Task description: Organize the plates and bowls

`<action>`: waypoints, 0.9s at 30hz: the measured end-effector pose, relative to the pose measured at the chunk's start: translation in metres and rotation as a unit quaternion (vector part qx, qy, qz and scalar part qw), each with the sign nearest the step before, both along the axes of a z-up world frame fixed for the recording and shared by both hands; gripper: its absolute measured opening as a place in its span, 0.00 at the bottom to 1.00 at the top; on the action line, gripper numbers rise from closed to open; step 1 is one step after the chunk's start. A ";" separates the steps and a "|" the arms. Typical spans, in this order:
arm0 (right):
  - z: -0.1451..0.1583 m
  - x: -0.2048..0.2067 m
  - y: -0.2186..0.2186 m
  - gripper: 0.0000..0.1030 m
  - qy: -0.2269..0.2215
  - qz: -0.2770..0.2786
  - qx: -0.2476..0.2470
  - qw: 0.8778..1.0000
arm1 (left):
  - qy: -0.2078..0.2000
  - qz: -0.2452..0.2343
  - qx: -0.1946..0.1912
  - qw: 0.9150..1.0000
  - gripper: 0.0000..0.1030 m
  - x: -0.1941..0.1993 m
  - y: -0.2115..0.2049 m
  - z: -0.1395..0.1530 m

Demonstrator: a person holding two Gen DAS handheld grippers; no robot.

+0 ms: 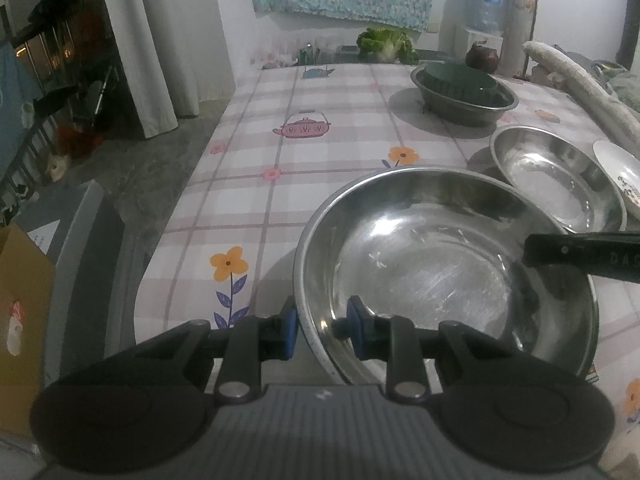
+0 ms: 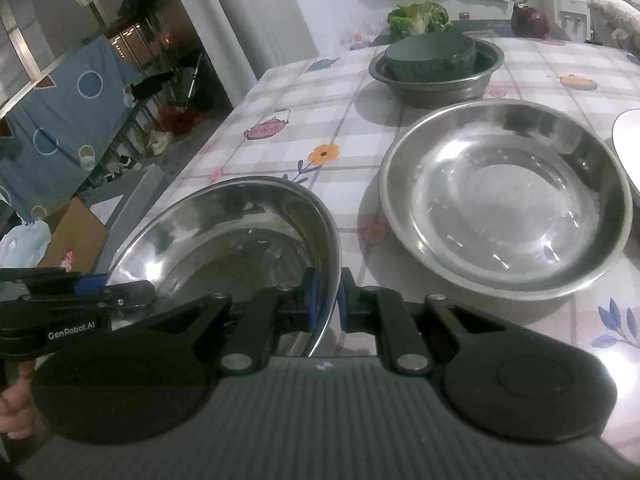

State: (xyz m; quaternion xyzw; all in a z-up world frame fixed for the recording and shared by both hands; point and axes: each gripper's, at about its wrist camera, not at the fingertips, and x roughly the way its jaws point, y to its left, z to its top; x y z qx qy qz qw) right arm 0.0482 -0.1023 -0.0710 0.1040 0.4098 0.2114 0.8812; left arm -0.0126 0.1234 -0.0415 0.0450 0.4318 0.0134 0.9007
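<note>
A large steel bowl (image 1: 420,260) sits low in the left wrist view, its near-left rim between the blue pads of my left gripper (image 1: 322,330), one pad outside the wall and one inside, shut on it. In the right wrist view the same bowl (image 2: 224,240) tilts above the tablecloth, and my right gripper (image 2: 328,302) is shut on its right rim. The right gripper's finger (image 1: 560,254) reaches in over the bowl's far side. My left gripper (image 2: 92,284) shows at the bowl's left rim. A second steel bowl (image 2: 504,200) rests empty on the table to the right.
A white plate (image 2: 628,140) lies at the right edge beside the second bowl (image 1: 556,184). Farther back a steel basin (image 2: 436,84) holds an upturned dark green bowl (image 2: 432,54). Lettuce (image 1: 384,42) and a purple vegetable (image 1: 482,58) sit at the far end. The table's edge (image 1: 192,184) drops to the floor on the left.
</note>
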 end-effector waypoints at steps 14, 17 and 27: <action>0.011 -0.008 -0.013 0.10 -0.011 -0.012 0.008 1.000 | -0.014 -0.009 0.001 1.000 0.26 -0.003 -0.010 0.012; 0.013 -0.010 -0.017 0.10 -0.013 -0.015 0.010 1.000 | -0.017 -0.012 0.001 1.000 0.26 -0.003 -0.013 0.015; 0.019 -0.013 -0.031 0.11 -0.017 -0.029 0.018 0.999 | -0.024 -0.026 0.003 0.999 0.26 -0.002 -0.026 0.022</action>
